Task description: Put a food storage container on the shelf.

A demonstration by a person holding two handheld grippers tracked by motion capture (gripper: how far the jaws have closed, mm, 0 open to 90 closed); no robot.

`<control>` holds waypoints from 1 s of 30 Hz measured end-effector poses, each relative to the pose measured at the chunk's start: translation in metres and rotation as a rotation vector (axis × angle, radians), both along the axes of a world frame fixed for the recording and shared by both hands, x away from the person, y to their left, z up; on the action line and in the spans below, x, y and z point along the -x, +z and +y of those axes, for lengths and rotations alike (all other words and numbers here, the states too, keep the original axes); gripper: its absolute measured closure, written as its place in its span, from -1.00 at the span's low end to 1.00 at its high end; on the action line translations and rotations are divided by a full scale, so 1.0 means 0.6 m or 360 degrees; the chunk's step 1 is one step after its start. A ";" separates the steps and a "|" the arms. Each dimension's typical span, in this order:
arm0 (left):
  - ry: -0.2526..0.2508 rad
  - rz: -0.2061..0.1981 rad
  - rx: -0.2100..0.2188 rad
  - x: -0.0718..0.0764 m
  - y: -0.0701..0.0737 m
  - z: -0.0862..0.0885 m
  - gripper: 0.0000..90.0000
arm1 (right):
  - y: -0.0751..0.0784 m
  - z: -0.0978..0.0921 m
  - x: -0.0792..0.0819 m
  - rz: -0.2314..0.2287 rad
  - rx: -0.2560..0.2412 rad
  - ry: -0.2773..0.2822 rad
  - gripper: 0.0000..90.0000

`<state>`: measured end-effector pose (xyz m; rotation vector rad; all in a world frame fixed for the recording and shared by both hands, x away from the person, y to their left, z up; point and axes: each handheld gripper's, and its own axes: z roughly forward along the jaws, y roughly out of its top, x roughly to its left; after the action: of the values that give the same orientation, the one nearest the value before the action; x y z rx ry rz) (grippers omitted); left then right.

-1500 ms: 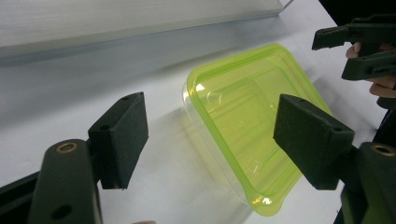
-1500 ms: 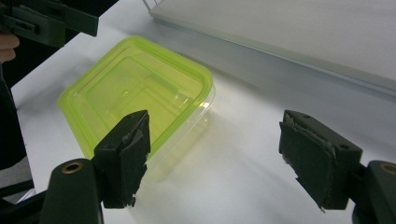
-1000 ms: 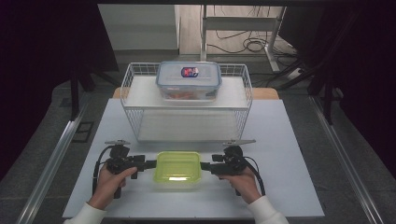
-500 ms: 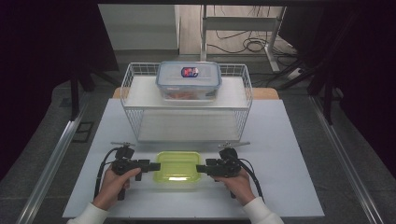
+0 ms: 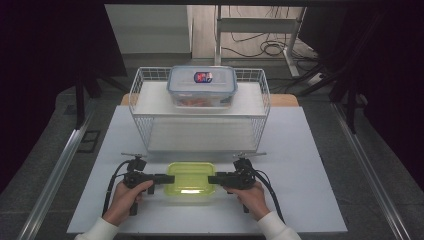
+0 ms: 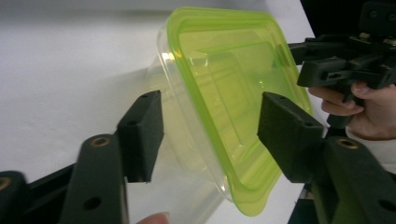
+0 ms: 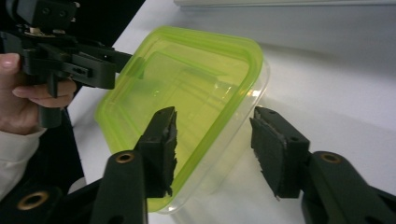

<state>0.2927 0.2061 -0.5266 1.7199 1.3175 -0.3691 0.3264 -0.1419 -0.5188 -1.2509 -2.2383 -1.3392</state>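
Note:
A clear plastic container with a lime-green lid lies on the white table near its front edge. My left gripper is at the container's left end and my right gripper at its right end, facing each other. In the left gripper view the left gripper is open, its jaws standing either side of the green lid's rim without pressing it. In the right gripper view the right gripper is open too, straddling the container's near corner.
Behind the container stands a white wire basket shelf. On top of it sits a clear lidded box with a blue rim and food inside. Metal rails run along both sides of the table.
Both grippers have closed in on the ends of the green-lidded container, the right one moving more. The container has stayed where it was.

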 end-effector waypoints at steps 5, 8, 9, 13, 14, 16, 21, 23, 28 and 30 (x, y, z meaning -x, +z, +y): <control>-0.0031 -0.0001 -0.0013 0.002 0.001 -0.005 0.08 | -0.004 0.002 -0.001 0.0051 -0.0043 0.0010 0.33; -0.0009 -0.0009 -0.0035 0.005 0.001 -0.003 0.28 | -0.006 0.000 0.001 0.0062 -0.0026 0.0002 0.47; 0.0004 -0.0017 -0.0050 0.006 0.001 -0.004 0.28 | -0.006 0.000 0.001 0.0062 -0.0026 0.0002 0.47; 0.0025 -0.0055 -0.0041 0.015 0.006 0.000 0.58 | -0.005 -0.007 0.006 0.0075 -0.0088 -0.0044 0.60; 0.0021 -0.0065 -0.0041 0.017 0.008 0.001 0.60 | -0.006 -0.008 0.007 0.0088 -0.0104 -0.0052 0.61; 0.0020 -0.0072 -0.0049 0.018 0.009 0.000 0.61 | -0.006 -0.010 0.008 0.0093 -0.0118 -0.0050 0.62; 0.0061 -0.0127 -0.0044 0.026 0.014 -0.001 0.70 | 0.001 -0.014 0.017 0.0070 -0.0148 -0.0071 0.72; 0.0062 -0.0141 -0.0036 0.027 0.016 -0.001 0.73 | 0.002 -0.015 0.018 0.0064 -0.0158 -0.0072 0.74; 0.0065 -0.0164 -0.0038 0.030 0.018 -0.001 0.76 | 0.007 -0.017 0.021 0.0040 -0.0157 -0.0072 0.78; 0.0064 -0.0178 -0.0041 0.030 0.019 -0.001 0.77 | 0.009 -0.016 0.023 0.0011 -0.0149 -0.0077 0.78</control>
<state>0.2745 0.2057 -0.5150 1.7079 1.2784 -0.2306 0.3125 -0.1518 -0.5136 -1.2826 -2.1268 -1.4372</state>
